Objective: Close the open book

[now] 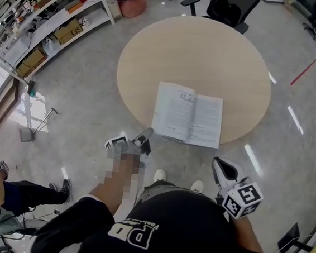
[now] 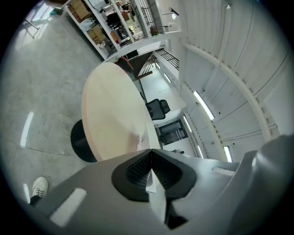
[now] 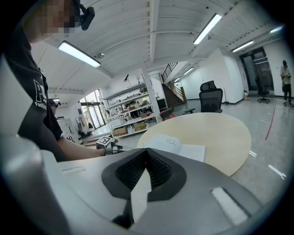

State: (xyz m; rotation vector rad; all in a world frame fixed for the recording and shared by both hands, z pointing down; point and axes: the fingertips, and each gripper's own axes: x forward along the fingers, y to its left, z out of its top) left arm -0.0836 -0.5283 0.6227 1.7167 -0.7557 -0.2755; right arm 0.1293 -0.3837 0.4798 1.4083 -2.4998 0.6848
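Observation:
An open book [image 1: 187, 114] lies flat, its white pages up, at the near edge of the round beige table [image 1: 210, 55]. My left gripper [image 1: 145, 134] hovers just off the table's rim beside the book's near left corner, without touching it. In the left gripper view its jaws [image 2: 150, 160] are shut with nothing between them, and a sliver of the book [image 2: 140, 140] shows on the table [image 2: 110, 105]. My right gripper [image 1: 220, 165] is held low, off the table's near right edge. Its jaws [image 3: 146, 155] meet, empty, and point at the book [image 3: 177, 146].
Shelves with boxes [image 1: 51, 16] line the far left wall. A black office chair [image 1: 229, 7] stands behind the table. A person sits on the floor at the lower left [image 1: 5, 188]. My shoes [image 1: 160, 175] are close to the table's near edge.

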